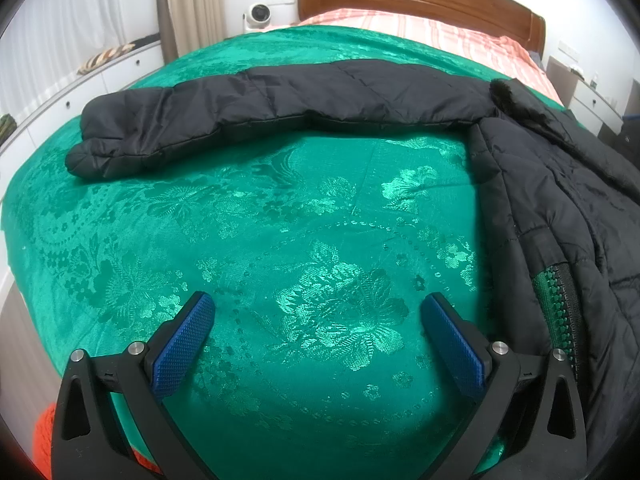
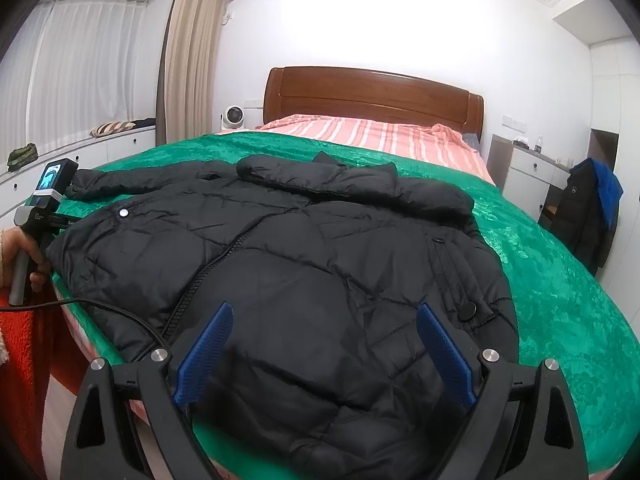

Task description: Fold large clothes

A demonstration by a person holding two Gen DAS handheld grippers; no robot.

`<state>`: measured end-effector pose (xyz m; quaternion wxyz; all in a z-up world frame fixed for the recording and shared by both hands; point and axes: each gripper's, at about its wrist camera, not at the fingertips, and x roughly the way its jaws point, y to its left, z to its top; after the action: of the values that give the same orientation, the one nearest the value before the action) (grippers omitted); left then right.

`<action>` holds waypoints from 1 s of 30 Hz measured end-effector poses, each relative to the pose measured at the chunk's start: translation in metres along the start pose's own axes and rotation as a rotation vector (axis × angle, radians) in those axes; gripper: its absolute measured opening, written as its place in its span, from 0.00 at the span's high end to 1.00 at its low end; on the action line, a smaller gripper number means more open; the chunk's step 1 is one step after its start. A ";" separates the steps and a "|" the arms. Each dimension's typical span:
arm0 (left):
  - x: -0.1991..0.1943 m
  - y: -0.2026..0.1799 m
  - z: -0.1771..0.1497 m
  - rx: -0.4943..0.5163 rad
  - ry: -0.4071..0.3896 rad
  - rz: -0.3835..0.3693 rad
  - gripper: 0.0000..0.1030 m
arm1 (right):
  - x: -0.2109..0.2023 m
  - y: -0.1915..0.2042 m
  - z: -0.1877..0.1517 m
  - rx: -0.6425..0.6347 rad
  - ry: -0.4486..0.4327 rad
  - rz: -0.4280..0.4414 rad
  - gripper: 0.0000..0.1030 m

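Note:
A black puffer jacket (image 2: 304,256) lies front up on the green bedspread (image 2: 560,280), zipper running down its middle. In the left wrist view its left sleeve (image 1: 256,112) stretches out flat across the bedspread (image 1: 280,240), and the jacket body (image 1: 568,216) fills the right edge. My left gripper (image 1: 318,304) is open and empty above bare bedspread, to the left of the jacket's side. My right gripper (image 2: 322,312) is open and empty over the jacket's lower hem. The left gripper's handle (image 2: 36,220) shows at the far left of the right wrist view.
A wooden headboard (image 2: 372,92) and a pink striped sheet (image 2: 376,132) lie at the far end. A white drawer unit (image 2: 80,160) runs along the left wall. A nightstand (image 2: 532,168) and a chair draped with dark clothes (image 2: 588,208) stand at the right. A cable (image 2: 104,308) trails over the bed's near edge.

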<state>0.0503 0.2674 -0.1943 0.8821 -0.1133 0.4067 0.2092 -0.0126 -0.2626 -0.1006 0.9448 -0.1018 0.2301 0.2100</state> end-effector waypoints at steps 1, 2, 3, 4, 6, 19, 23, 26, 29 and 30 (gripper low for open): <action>0.000 0.000 0.000 0.000 0.000 0.000 0.00 | 0.000 0.000 0.000 0.000 0.000 0.000 0.10; 0.000 0.000 0.000 0.000 0.000 0.000 0.00 | 0.000 0.000 0.000 -0.002 0.002 0.001 0.10; 0.000 0.000 0.000 0.000 0.000 0.000 0.00 | 0.001 0.000 0.000 -0.002 0.003 0.001 0.10; 0.000 0.000 0.000 0.000 0.000 0.000 0.00 | 0.001 0.000 0.000 -0.003 0.004 0.001 0.10; 0.000 0.000 0.000 0.000 0.000 0.000 0.00 | 0.001 0.001 0.000 -0.005 0.005 0.001 0.10; 0.000 0.000 -0.001 0.001 0.000 0.000 0.00 | 0.000 0.001 0.000 -0.006 0.006 0.001 0.10; 0.000 0.000 -0.001 0.001 -0.001 0.000 0.00 | 0.001 0.002 0.000 -0.006 0.006 0.001 0.10; 0.000 0.000 -0.001 0.001 -0.001 0.000 0.00 | 0.001 0.002 0.000 -0.007 0.006 0.001 0.10; 0.000 0.000 -0.001 0.001 -0.001 0.000 0.00 | 0.001 0.002 0.000 -0.007 0.005 0.001 0.10; 0.000 0.000 -0.001 0.001 -0.001 0.000 0.00 | 0.001 0.002 0.000 -0.007 0.006 0.001 0.10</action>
<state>0.0498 0.2670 -0.1950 0.8823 -0.1129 0.4063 0.2090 -0.0127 -0.2605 -0.1007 0.9436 -0.1056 0.2322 0.2110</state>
